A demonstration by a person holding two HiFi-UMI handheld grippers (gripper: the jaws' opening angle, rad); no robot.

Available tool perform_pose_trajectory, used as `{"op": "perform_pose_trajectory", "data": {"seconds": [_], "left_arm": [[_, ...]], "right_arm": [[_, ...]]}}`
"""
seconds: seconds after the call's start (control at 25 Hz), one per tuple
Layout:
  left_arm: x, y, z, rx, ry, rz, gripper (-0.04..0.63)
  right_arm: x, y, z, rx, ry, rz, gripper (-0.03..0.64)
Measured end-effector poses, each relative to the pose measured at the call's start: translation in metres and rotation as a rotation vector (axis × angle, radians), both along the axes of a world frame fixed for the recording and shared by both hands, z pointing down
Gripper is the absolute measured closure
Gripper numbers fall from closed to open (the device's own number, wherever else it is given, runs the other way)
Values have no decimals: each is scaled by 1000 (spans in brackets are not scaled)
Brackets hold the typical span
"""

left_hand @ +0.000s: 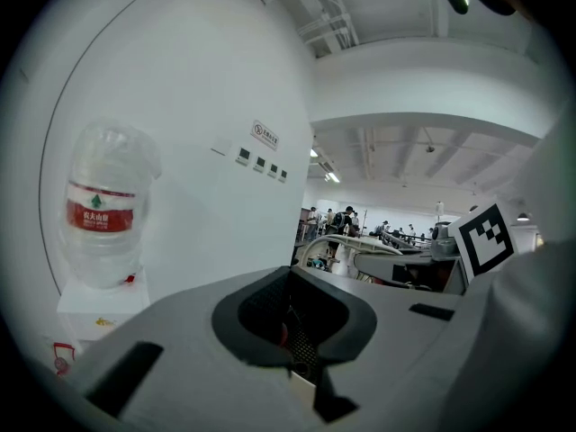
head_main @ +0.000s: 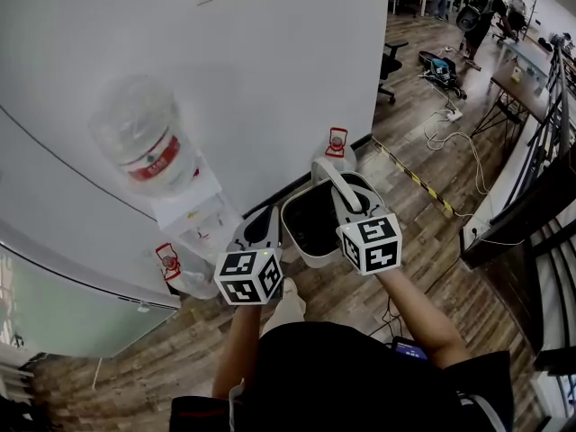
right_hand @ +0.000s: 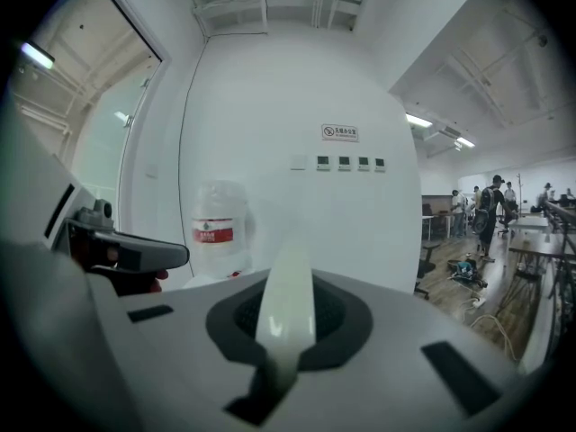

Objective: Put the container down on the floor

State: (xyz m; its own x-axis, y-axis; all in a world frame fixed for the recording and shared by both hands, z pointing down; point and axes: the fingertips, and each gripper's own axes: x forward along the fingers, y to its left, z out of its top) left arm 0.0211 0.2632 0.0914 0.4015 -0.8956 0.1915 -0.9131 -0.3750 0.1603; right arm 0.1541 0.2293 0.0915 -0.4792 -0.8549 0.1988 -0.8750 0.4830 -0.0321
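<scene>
Head view: right tool [head_main: 346,196] clamps the white handle [head_main: 327,171] of the container [head_main: 304,257], over the floor [head_main: 432,268] beside the left tool [head_main: 261,228]

Left gripper view: jaws together, empty; bottle [left_hand: 99,210] label red, print unreadable

Right gripper view: handle between closed jaws; wall sign [right_hand: 339,132] illegible

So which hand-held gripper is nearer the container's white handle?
Right. The right hand-held gripper is shut on the handle; the left hand-held gripper sits beside the container's left rim, clear of the handle.
</scene>
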Motion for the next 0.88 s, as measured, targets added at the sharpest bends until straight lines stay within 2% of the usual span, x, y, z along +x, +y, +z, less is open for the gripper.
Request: {"op": "perform_pose_trajectory", "data": {"seconds": [0.32, 0.88], "left_arm": [[6, -37, 11, -25, 3, 23, 581], [-24, -152, 13, -47, 37, 46, 581]], "right_arm": [[-3, -34, 11, -27, 0, -6, 588], [-37, -142, 19, -71, 16, 3, 588]]}}
